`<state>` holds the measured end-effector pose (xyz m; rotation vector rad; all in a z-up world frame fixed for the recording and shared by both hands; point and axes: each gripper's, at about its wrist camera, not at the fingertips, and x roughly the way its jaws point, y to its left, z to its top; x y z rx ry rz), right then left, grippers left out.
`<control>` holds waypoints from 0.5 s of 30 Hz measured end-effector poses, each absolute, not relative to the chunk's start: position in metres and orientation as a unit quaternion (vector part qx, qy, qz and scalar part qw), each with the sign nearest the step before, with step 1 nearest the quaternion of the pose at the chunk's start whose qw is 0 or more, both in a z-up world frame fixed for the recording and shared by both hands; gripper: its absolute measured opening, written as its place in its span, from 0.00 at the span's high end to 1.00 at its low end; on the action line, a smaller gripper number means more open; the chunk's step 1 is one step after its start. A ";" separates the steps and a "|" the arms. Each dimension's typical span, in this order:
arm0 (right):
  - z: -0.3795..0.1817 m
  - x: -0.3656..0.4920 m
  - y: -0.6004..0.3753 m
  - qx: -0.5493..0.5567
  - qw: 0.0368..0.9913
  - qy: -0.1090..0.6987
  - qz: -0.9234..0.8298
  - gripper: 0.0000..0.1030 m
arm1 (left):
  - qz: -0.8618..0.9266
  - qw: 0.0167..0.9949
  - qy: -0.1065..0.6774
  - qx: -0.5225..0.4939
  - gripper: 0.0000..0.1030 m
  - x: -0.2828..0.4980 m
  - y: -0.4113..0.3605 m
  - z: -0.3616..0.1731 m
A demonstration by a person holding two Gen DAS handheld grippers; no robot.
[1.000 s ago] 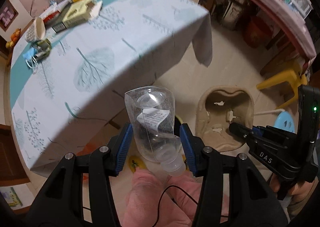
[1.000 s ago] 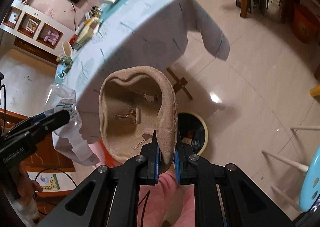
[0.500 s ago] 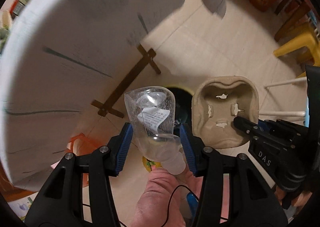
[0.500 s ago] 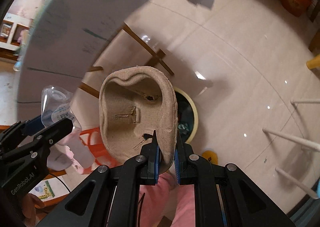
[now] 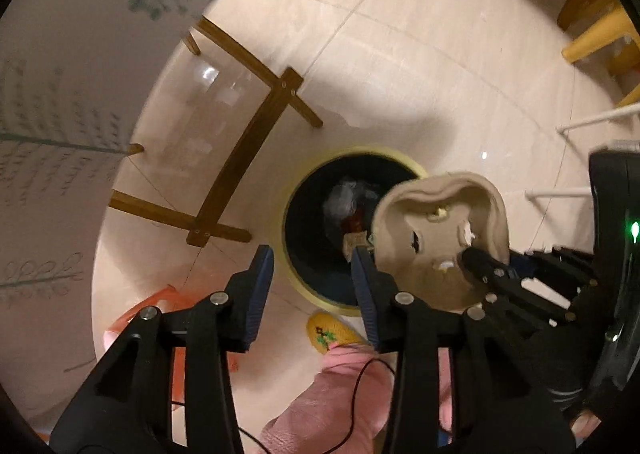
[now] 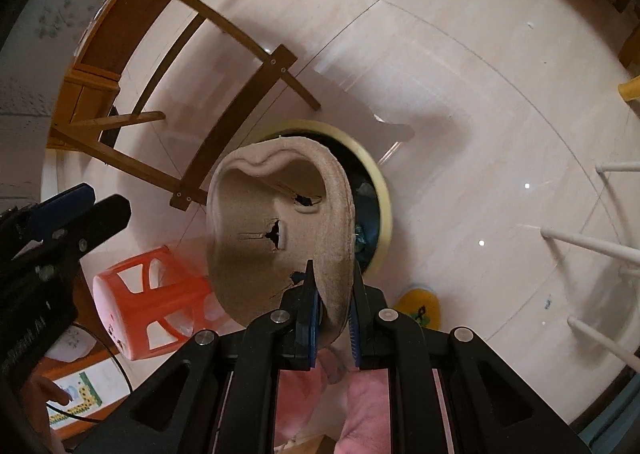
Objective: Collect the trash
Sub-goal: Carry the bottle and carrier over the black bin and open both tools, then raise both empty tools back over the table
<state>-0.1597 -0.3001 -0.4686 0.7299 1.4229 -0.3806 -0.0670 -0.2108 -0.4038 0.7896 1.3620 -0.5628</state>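
Note:
My left gripper [image 5: 310, 278] points straight down over the dark, yellow-rimmed bin [image 5: 289, 214]. Its jaws are closing and nothing is between them. A clear crumpled plastic thing [image 5: 348, 196] lies inside the bin among other trash. My right gripper [image 6: 332, 286] is shut on the rim of a beige pulp cup carrier [image 6: 260, 222], held on edge above the bin's rim [image 6: 384, 198]. In the left wrist view the carrier [image 5: 436, 246] hangs over the bin's right side, with the right gripper [image 5: 476, 258] behind it. The left gripper [image 6: 92, 206] shows at the left edge of the right wrist view.
Wooden table legs with a cross brace [image 5: 248, 158] stand just left of the bin, under the hanging tablecloth [image 5: 48, 134]. An orange plastic stool [image 6: 152, 306] sits near left. A yellow slipper [image 5: 332, 334] and pink trouser legs are close below. White stool legs [image 6: 592, 246] stand right.
Both grippers have sunk from table height to just above the bin. The clear bottle that the left gripper held is gone from its jaws. The right gripper still holds the carrier.

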 end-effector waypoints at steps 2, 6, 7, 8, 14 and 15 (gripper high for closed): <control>-0.482 -0.150 -0.298 0.327 0.682 0.633 -0.166 0.84 | -0.244 0.659 0.617 0.355 0.56 -0.064 -0.209 -0.415; -0.484 -0.135 -0.298 0.323 0.694 0.621 -0.167 0.63 | -0.235 0.654 0.627 0.351 0.54 -0.059 -0.198 -0.421; -0.482 -0.131 -0.296 0.321 0.700 0.617 -0.165 0.62 | -0.233 0.655 0.627 0.351 0.53 -0.058 -0.195 -0.420; -0.479 -0.129 -0.297 0.320 0.701 0.616 -0.162 0.62 | -0.232 0.657 0.626 0.351 0.52 -0.056 -0.193 -0.419; -0.447 -0.123 -0.297 0.319 0.705 0.610 -0.167 0.62 | -0.232 0.673 0.608 0.351 0.51 -0.055 -0.181 -0.384; -0.440 -0.124 -0.298 0.320 0.707 0.608 -0.168 0.62 | -0.234 0.675 0.606 0.349 0.51 -0.055 -0.180 -0.376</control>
